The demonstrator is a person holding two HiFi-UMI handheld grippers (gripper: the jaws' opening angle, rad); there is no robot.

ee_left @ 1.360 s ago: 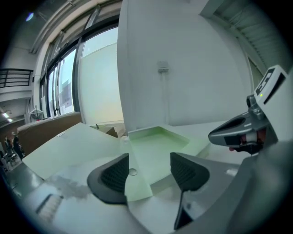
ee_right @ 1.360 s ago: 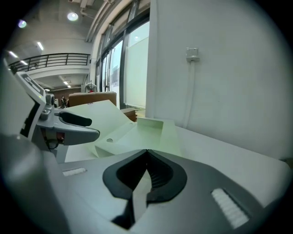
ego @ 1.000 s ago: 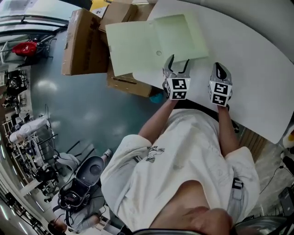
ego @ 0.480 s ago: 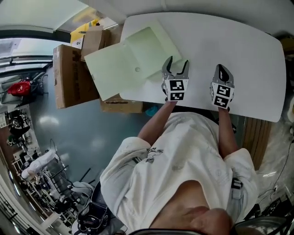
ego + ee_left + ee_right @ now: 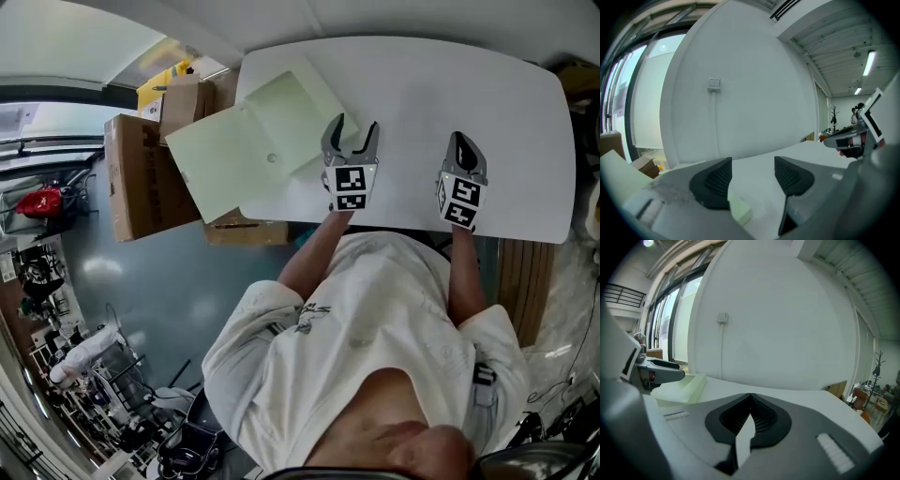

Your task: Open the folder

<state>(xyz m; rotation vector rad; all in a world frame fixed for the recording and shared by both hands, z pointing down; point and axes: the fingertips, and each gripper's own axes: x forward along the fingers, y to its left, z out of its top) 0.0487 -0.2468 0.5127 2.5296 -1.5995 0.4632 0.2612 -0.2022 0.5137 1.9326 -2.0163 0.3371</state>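
— Left gripper (image 5: 352, 133) is pointing forward over the white table (image 5: 506, 112), jaws standing wide apart, gripping nothing. And the right gripper (image 5: 462, 142)?
— Pointing the same way, jaws pressing together, nothing in them. The folder (image 5: 244, 150), pale green and flat, is lying open just left of the left gripper, overhanging the table edge above cardboard boxes (image 5: 131, 178).

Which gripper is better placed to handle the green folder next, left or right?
Left, probably. The left gripper sits right beside the green folder with its jaws apart. The right gripper is shut and farther off over the white table.
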